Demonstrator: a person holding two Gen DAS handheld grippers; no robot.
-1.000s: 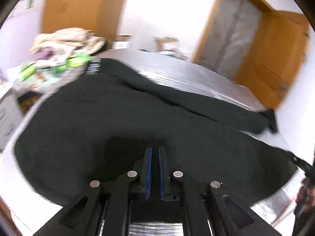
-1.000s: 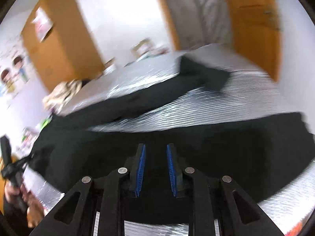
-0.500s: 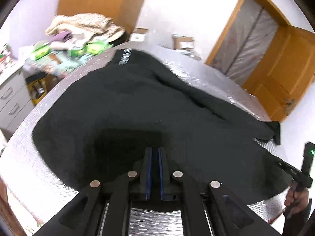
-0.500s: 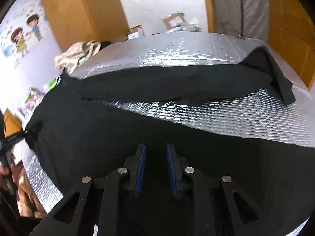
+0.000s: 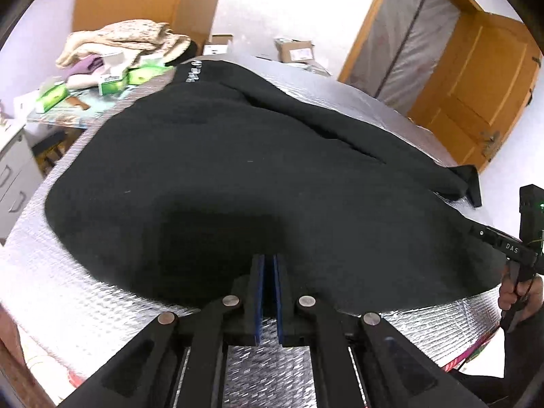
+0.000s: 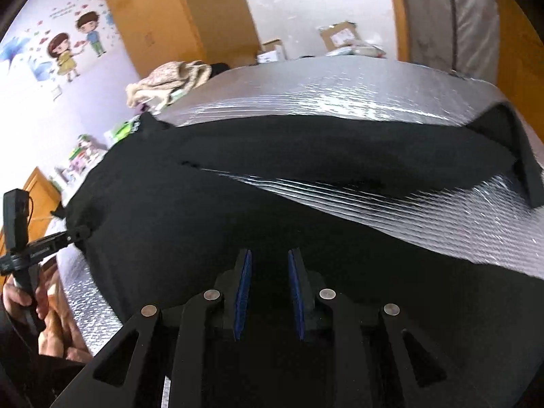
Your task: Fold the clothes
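Since a second ago, swung from a blurred, tilted look to a steadier one, with more of the black garment (image 5: 238, 170) spread flat over the silver-quilted tabletop (image 5: 68, 289), one sleeve (image 6: 340, 156) stretched toward the far right edge. Left gripper (image 5: 268, 265) pinched nearly closed on the garment's near hem, blue pads (image 5: 260, 292) almost touching with cloth between them; right gripper (image 6: 268, 272) parted with a clear gap, hovering low over the dark cloth, grasping nothing visible. Beyond the tabletop: beige bundle (image 5: 125, 39), green boxes (image 5: 112, 80), wooden door (image 5: 476, 95).
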